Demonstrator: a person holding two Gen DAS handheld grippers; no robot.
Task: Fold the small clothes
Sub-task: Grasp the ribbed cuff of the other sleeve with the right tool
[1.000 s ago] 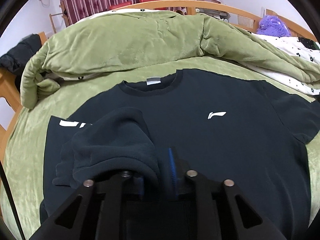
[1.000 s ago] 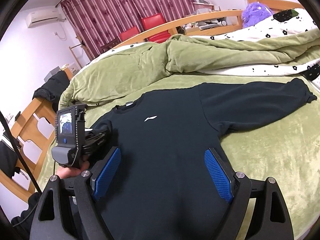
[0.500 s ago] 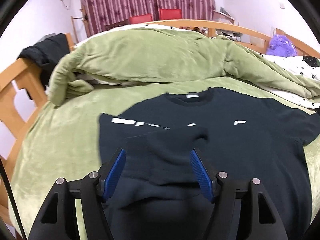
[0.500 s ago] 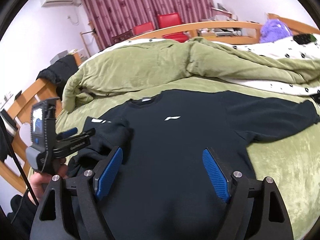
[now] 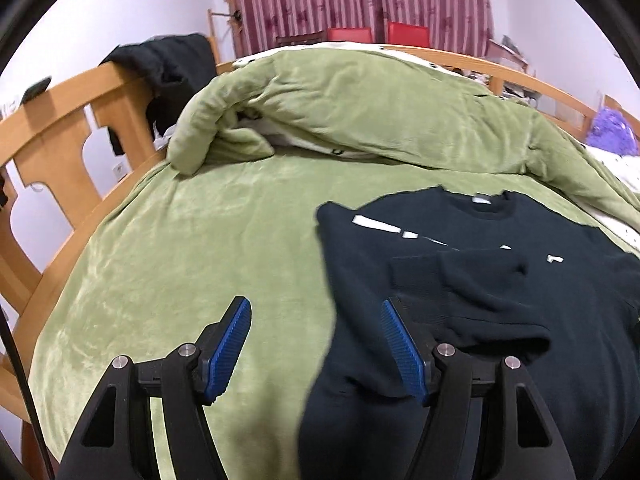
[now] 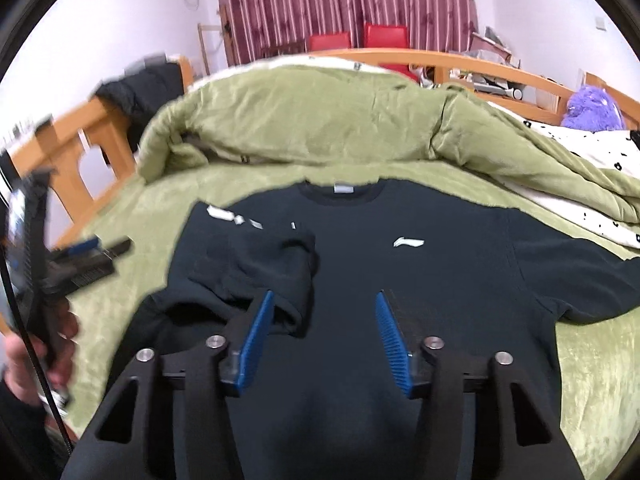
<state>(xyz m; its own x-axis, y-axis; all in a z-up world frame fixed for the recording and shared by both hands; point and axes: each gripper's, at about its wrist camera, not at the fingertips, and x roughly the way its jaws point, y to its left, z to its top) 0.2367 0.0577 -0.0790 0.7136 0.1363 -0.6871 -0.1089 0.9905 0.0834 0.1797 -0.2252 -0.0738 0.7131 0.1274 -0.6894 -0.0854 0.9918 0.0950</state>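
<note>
A black sweatshirt (image 6: 400,280) with a small white logo lies flat, chest up, on the green bedsheet (image 5: 180,260). Its left sleeve (image 6: 260,268) is folded in over the chest, and the other sleeve (image 6: 580,280) stretches out to the right. My left gripper (image 5: 316,344) is open and holds nothing, hovering over the sweatshirt's left edge (image 5: 332,280) and the sheet. In the right wrist view the left gripper (image 6: 104,260) is blurred at the far left, held by a hand (image 6: 40,352). My right gripper (image 6: 323,336) hangs above the sweatshirt's body, jaws closing, with no cloth pinched between the pads.
A bunched green duvet (image 5: 360,112) lies across the back of the bed. A wooden bed rail (image 5: 52,128) runs along the left, with a black garment (image 5: 168,64) hung on it. A purple plush (image 6: 592,106) sits far right; red chairs and a curtain stand behind.
The left gripper let go of the folded sleeve, opened and drew off to the left. The right gripper slid left over the sweatshirt and its jaws narrowed.
</note>
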